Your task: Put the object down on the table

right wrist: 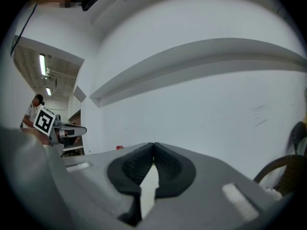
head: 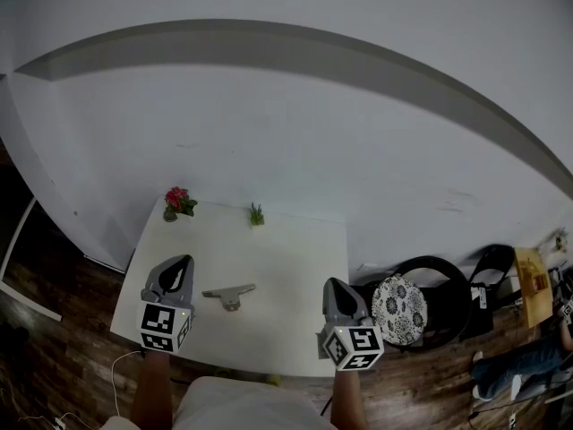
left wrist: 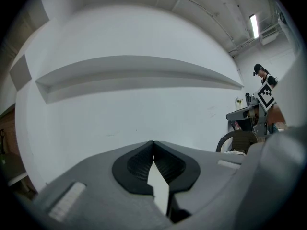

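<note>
- Left gripper (left wrist: 153,146): jaws pressed together, empty.
- Right gripper (right wrist: 153,145): jaws likewise closed on nothing.
- Grey metal piece (head: 230,295): lay flat on the table (head: 286,258), just right of the left gripper, well left of the right one, untouched.
- Beyond both: red flower (head: 177,199) and green sprig (head: 257,214).
- Step: placing seemed complete; next, withdrawal only.

The worktop (head: 269,267) is white, smooth and matt. The grey bracket (head: 230,295) lying on it looks like dull, unpolished metal. The left tool (left wrist: 153,143) and the right tool (right wrist: 154,144) have smooth, matt grey plastic shells, and their black pads (left wrist: 139,166) are finely ribbed, like rubber. The floor (head: 63,330) is dark wood planking with a faint sheen. The wall (head: 295,133) is matt white and lightly scuffed. The round seat cushion (head: 399,308) looks like printed cloth.
</note>
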Demonstrator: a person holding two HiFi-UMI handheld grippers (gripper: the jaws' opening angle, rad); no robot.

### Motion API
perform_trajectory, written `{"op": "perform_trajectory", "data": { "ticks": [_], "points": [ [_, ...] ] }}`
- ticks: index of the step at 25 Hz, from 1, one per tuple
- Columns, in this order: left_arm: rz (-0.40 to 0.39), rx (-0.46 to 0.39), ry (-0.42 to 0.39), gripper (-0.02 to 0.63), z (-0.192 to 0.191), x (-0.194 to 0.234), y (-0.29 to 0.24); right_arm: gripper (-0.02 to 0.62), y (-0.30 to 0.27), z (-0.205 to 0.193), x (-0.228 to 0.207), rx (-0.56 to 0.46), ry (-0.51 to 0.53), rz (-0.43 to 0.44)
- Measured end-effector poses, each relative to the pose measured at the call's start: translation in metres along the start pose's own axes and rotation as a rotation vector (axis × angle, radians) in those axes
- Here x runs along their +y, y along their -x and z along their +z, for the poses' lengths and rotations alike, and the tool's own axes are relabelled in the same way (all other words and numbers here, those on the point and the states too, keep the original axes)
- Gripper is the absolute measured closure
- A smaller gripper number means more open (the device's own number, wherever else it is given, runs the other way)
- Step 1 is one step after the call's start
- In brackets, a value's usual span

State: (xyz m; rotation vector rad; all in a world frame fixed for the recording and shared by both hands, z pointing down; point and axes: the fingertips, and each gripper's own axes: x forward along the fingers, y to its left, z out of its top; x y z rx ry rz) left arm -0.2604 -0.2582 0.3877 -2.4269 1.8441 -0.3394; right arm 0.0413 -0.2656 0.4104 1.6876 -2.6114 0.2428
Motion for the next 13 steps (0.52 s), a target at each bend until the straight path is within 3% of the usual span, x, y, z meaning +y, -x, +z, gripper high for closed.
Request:
{"op": "perform_trajectory", "data": {
  "ticks": [13],
  "points": [
    [0.002, -0.011, 0.002, 0.597, 0.0063, -0.0004, 0.0061, 0.593, 0.0060, 0.0036, 0.0039, -0.009, 0.003, 0.006]
  ]
}}
